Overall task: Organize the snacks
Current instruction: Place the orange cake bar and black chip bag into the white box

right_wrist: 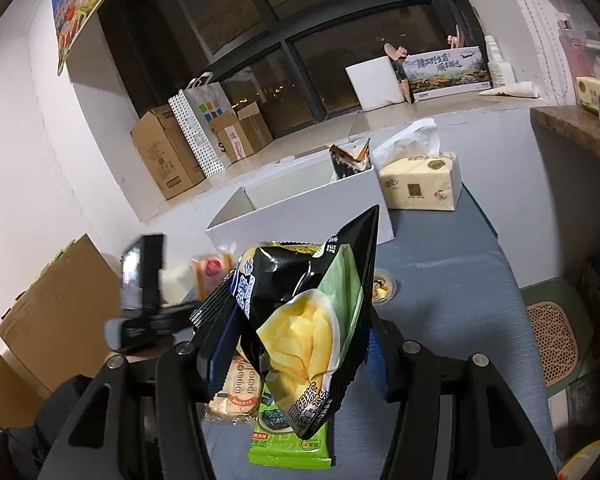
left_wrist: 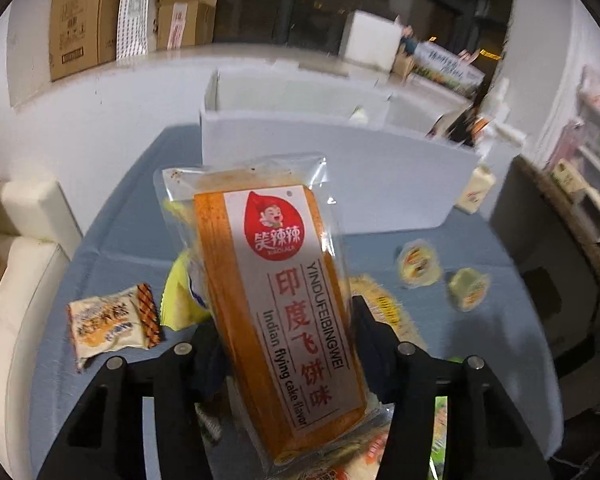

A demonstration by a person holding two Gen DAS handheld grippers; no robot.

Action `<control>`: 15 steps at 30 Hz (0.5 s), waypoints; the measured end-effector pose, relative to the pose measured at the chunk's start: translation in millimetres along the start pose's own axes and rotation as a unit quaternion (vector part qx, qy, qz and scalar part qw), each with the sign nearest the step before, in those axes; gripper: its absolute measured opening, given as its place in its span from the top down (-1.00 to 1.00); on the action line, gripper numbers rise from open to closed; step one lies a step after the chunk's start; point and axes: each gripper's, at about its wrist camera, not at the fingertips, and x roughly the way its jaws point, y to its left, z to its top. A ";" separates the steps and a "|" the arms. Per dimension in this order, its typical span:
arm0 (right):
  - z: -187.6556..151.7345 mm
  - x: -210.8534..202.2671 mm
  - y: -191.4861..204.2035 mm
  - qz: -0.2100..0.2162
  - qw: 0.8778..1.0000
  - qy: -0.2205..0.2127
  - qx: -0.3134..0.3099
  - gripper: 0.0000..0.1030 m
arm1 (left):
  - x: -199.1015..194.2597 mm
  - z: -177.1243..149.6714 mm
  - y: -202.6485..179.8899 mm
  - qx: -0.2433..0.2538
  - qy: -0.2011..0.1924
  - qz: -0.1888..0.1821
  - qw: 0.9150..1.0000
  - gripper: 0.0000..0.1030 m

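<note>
My left gripper [left_wrist: 284, 316] is shut on an orange Indian flying cake snack pack [left_wrist: 276, 300] and holds it up above the blue table, in front of the white box [left_wrist: 340, 184]. My right gripper [right_wrist: 300, 328] is shut on a black chip bag [right_wrist: 308, 320] with a yellow chip picture, lifted above the table. The white box [right_wrist: 312, 208] lies beyond it with one dark snack [right_wrist: 350, 160] inside. The left gripper with the orange pack [right_wrist: 212, 272] shows blurred at the left of the right wrist view.
Loose snacks lie on the blue cloth: a beige wrapped biscuit [left_wrist: 108, 320], a yellow bag [left_wrist: 180, 296], two jelly cups [left_wrist: 418, 266], a green pack [right_wrist: 288, 444], a round cracker pack [right_wrist: 240, 392]. A tissue pack [right_wrist: 420, 184] stands right of the box. A chair [right_wrist: 556, 340] stands right.
</note>
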 end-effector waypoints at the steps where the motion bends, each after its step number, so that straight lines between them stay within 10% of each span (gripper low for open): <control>1: -0.1 2.4 1.0 0.000 1.000 0.003 -0.002 -0.17 | -12.0 1.3 0.4 0.000 -0.009 -0.014 1.000 -0.15; 15: 103.2 91.6 36.4 -0.009 0.997 0.022 -0.069 -0.17 | -48.9 106.7 2.1 0.038 -0.080 -0.067 0.994 -0.15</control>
